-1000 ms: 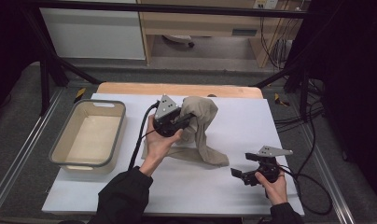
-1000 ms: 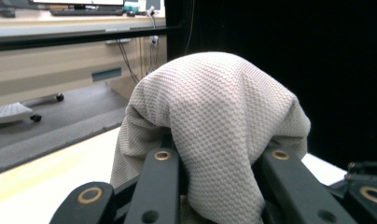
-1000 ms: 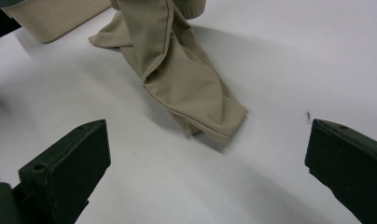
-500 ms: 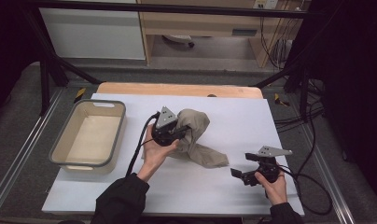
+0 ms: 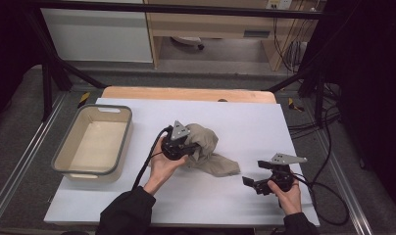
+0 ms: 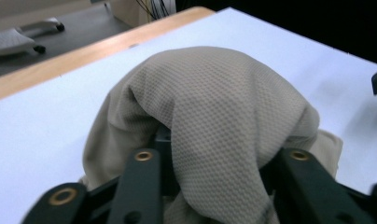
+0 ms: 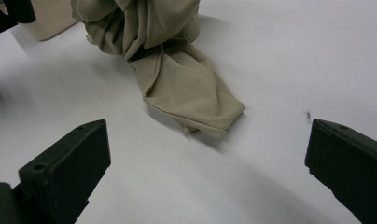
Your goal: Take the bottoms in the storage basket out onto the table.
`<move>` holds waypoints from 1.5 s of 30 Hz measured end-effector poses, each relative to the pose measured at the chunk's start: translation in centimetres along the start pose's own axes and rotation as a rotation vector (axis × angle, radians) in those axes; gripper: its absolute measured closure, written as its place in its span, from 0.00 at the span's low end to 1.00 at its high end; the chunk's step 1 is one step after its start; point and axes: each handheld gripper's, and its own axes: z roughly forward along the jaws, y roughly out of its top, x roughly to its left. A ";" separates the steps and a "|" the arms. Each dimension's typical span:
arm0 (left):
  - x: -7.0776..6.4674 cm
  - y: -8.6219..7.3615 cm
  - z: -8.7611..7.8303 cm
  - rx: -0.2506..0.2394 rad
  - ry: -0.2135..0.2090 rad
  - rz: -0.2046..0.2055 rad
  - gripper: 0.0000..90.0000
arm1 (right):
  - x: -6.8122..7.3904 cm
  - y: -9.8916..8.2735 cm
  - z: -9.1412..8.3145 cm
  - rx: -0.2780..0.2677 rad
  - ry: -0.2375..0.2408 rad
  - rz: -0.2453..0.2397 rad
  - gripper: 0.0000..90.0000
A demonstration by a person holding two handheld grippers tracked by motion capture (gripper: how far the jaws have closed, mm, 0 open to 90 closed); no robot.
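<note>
Cloth: bunched mid-table, tail trailing right — not in tub
Left gripper: fingers pinching cloth
Right gripper: fingers spread, empty

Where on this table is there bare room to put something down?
Free: the white table top between the cloth and the wooden far edge, and the near strip between the two hands. The tub is empty. Crowded: the middle, where the left gripper holds the cloth.
</note>
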 end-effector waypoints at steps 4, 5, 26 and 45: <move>0.1 -0.3 0.0 0.022 0.004 -0.004 0.53 | 0.0 0.0 0.0 0.001 0.000 0.001 0.01; 0.1 -0.4 -0.1 0.028 0.006 -0.003 0.50 | 0.0 0.0 0.0 0.002 0.000 0.001 0.01; 0.3 1.0 -3.8 0.058 -0.020 -0.061 0.08 | 0.0 0.0 0.1 0.002 0.002 0.003 0.01; 2.6 -2.4 -7.7 0.044 0.034 -0.064 0.07 | 0.0 0.0 0.1 -0.003 0.004 0.005 0.01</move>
